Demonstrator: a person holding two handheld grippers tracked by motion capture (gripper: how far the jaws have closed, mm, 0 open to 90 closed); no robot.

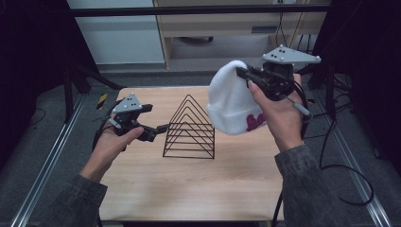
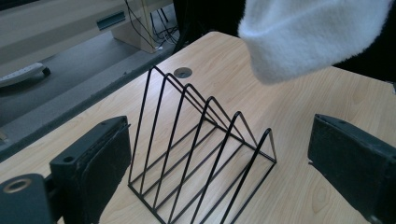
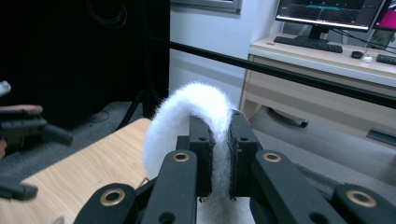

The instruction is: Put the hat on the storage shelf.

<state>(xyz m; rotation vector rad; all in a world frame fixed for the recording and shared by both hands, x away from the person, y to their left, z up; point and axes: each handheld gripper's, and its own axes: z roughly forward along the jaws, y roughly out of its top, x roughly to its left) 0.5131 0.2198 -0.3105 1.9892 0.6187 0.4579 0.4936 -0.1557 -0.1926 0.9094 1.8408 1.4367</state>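
A light wood-grain table (image 1: 189,189) stands on grey carpet, with dark curtains to either side and a pale wooden desk (image 3: 327,88) beyond its far edge carrying two monitors (image 3: 327,11) and a keyboard (image 3: 308,43). A black bar (image 1: 198,10) crosses above the far edge. A round cable hole (image 2: 182,72) sits in the tabletop near its far edge.

One white fleecy beanie (image 1: 231,101) hangs in the air above the table's right half, toward the far edge, with a pink mark on its cuff whose shape is too blurred to read. The right gripper (image 3: 219,158) is clenched on the beanie's fabric; the hat's lower part drops out of sight behind the jaws in the right gripper view.

One black wire file rack (image 1: 189,127) of triangular dividers stands at the table's middle; six loops count in the left gripper view.

The left gripper (image 2: 219,163), near the left edge, is released, jaws wide apart, facing the rack.
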